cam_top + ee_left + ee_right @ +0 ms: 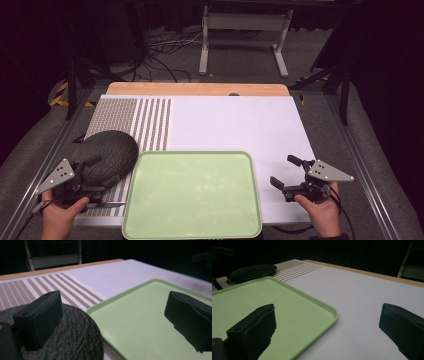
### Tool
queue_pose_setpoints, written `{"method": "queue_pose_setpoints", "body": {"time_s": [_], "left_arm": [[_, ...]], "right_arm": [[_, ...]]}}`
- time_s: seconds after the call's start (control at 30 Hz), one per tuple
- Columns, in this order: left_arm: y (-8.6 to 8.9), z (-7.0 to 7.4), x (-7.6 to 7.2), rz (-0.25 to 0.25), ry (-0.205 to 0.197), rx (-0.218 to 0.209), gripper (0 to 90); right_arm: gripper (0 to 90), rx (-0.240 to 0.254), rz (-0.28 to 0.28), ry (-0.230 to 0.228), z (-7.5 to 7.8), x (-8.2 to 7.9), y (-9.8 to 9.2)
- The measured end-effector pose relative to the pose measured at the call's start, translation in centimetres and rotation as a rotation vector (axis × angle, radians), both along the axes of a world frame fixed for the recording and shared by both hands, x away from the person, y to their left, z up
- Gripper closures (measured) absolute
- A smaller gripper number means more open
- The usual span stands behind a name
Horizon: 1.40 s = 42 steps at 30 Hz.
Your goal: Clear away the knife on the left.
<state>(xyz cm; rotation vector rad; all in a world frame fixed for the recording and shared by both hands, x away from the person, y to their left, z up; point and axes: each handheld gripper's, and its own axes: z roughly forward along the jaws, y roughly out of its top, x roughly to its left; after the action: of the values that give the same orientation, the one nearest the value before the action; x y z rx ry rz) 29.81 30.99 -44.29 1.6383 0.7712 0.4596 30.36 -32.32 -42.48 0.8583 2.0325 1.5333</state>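
We hold a gripper in each hand at the near edge of the table, one on either side of a pale green tray.

Our left gripper sits at the near left corner. In the high view its jaws reach over the near edge of a dark, rough-textured round plate. The left gripper view shows those jaws standing wide apart with nothing clamped between them: one jaw hangs over the black plate, the other over the tray. Whether the jaw touches the plate we cannot tell.

The plate lies on the left part of a white mat, over its brown striped patch, and its right edge lies just beside the tray's left rim.

Our right gripper rests at the near right, its jaws likewise spread and holding nothing. In the right gripper view one jaw rises in front of the tray and the other in front of the bare white mat; farther off we see the plate beside the stripes.

The tray is bare and sits at the near middle of the mat, overhanging its front edge.
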Motion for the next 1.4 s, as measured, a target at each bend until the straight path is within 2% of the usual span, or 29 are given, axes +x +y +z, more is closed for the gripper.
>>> {"method": "queue_pose_setpoints", "body": {"time_s": [0.07, 0.23, 0.37, 0.43, 0.63, 0.8, 0.9, 1.0, 1.1, 1.13, 1.17, 1.27, 1.4], "left_arm": [[-0.1, 0.1, -0.1, 0.012, -0.017, 0.042, 2.9], [-0.3, 0.3, -0.2, 0.005, -0.025, 0.068, 3.0], [-0.3, 0.3, -0.3, -0.005, -0.012, 0.063, 3.1], [-0.2, 0.4, -0.3, -0.026, 0.001, 0.045, 3.6], [-0.4, 0.8, -0.5, -0.05, 0.008, 0.063, 6.2], [-0.6, 1.5, -0.5, -0.082, 0.036, 0.126, 5.9], [-0.6, 1.8, -0.3, -0.103, 0.068, 0.191, 6.2], [-0.6, 2.1, -0.2, -0.114, 0.088, 0.225, 5.9], [-0.5, 2.6, 0.0, -0.127, 0.105, 0.292, 5.9], [-0.5, 2.6, 0.0, -0.127, 0.105, 0.292, 5.9], [-0.6, 2.9, 0.0, -0.137, 0.126, 0.331, 5.9], [-0.7, 3.3, 0.1, -0.159, 0.141, 0.39, 5.9], [-0.8, 3.9, 0.1, -0.178, 0.156, 0.438, 6.0]], "right_arm": [[2.0, -0.004, 0.002, 0.004, -0.3, 0.0, -0.2], [2.4, -0.007, 0.001, -0.002, -0.3, 0.0, -0.2], [2.3, -0.013, -0.002, -0.006, -0.3, -0.1, -0.1], [2.4, -0.015, -0.002, -0.003, -0.3, -0.1, 0.0], [2.5, -0.027, 0.007, -0.001, -0.4, 0.0, 0.2], [2.6, -0.026, 0.01, 0.014, -0.7, 0.1, 0.2], [2.6, -0.032, 0.011, 0.013, -0.7, 0.2, 0.3], [2.6, -0.028, 0.008, 0.02, -0.7, 0.3, 0.3], [2.6, -0.025, 0.008, 0.027, -0.8, 0.3, 0.4], [2.6, -0.025, 0.011, 0.026, -0.8, 0.3, 0.4], [2.6, -0.026, 0.012, 0.026, -0.8, 0.4, 0.4], [2.6, -0.021, 0.013, 0.028, -0.9, 0.4, 0.3], [2.6, -0.014, 0.012, 0.036, -1.0, 0.5, 0.2]]}}
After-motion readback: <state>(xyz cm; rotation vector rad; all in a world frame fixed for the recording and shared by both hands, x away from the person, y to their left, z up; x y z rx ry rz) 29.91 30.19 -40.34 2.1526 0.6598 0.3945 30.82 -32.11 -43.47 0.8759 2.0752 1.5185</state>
